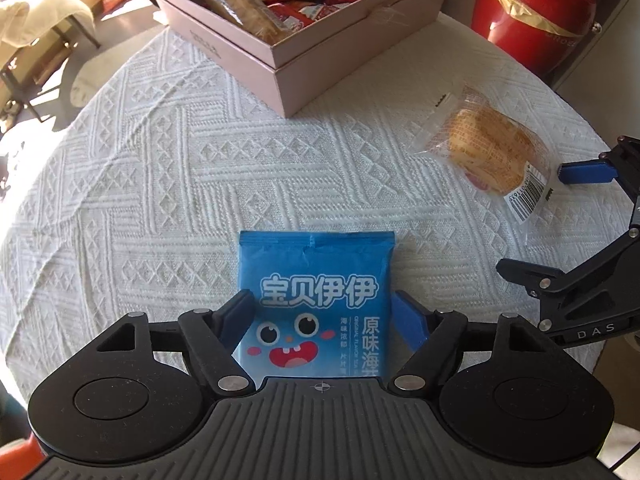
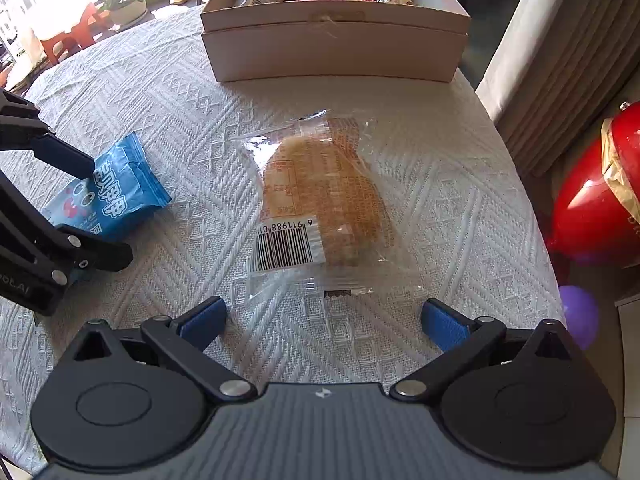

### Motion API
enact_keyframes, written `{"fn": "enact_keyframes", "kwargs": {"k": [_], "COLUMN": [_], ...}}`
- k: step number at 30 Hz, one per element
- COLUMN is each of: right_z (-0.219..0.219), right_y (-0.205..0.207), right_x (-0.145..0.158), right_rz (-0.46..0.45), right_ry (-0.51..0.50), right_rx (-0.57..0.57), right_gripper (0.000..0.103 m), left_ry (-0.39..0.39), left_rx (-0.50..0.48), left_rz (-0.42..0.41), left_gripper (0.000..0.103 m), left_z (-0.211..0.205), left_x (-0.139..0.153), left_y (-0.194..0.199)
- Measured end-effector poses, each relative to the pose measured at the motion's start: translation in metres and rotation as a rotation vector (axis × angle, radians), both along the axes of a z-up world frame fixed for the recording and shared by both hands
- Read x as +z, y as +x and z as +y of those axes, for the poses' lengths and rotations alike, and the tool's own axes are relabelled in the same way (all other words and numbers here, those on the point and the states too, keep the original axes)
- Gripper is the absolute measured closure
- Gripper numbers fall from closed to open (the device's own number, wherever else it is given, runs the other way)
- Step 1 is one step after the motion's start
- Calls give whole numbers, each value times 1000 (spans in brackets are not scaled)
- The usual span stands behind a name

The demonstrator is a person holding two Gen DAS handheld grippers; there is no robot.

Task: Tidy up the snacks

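A blue seaweed snack packet point(image 1: 316, 276) point(image 2: 120, 184) lies on the white tablecloth point(image 1: 152, 168). My left gripper point(image 1: 322, 298) point(image 2: 109, 213) points down over it, open, with one finger close to each side edge of the packet. A clear-wrapped bread bun point(image 1: 490, 152) point(image 2: 320, 192) lies to its right, barcode end nearest me. My right gripper point(image 2: 323, 307) point(image 1: 532, 220) hovers open at that barcode end with nothing between its fingers. At the far side stands the pink box point(image 1: 280, 60) point(image 2: 332, 52), holding red packets and a long biscuit sleeve.
The round table's edge curves close on the right, by a beige curtain point(image 2: 560, 60), red jars point(image 1: 532, 20) point(image 2: 592, 208) and a purple balloon point(image 2: 578, 316). A draped chair point(image 1: 40, 20) stands off the table's left side. Bare cloth lies between the snacks and the box.
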State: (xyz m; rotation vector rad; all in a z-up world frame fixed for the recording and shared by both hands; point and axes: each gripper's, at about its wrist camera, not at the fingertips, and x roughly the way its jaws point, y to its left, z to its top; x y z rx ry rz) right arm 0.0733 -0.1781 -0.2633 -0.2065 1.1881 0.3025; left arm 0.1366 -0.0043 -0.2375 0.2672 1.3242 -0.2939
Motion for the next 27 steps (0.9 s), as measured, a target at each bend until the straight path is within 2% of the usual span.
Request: {"fn": "enact_keyframes", "kwargs": {"k": [4, 8, 12, 15, 19, 21, 24, 27], "right_z": [-1, -2, -2, -1, 0, 0, -5, -7], "right_y": [-3, -4, -2, 0, 1, 5, 13, 17], "right_x": [1, 0, 1, 1, 1, 2, 12, 36], "right_rz": [-8, -6, 0, 5, 5, 33, 81, 19], "right_ry": [3, 4, 2, 0, 0, -1, 23, 56], "right_rx": [0, -4, -5, -5, 0, 12, -12, -23], "right_gripper": [0, 0, 0, 0, 0, 0, 2, 5], "left_ry": [2, -117, -173, -184, -151, -133, -154, -175], "left_rx": [46, 174, 220, 241, 253, 253, 259, 264], "left_rz": [33, 70, 104, 128, 131, 122, 135, 143], "left_gripper": [19, 12, 8, 8, 10, 12, 13, 14], "left_z": [15, 38, 48, 56, 50, 48, 47, 46], "left_x": [-11, -13, -14, -13, -15, -13, -8, -4], "left_y": [11, 25, 30, 32, 41, 40, 29, 17]}}
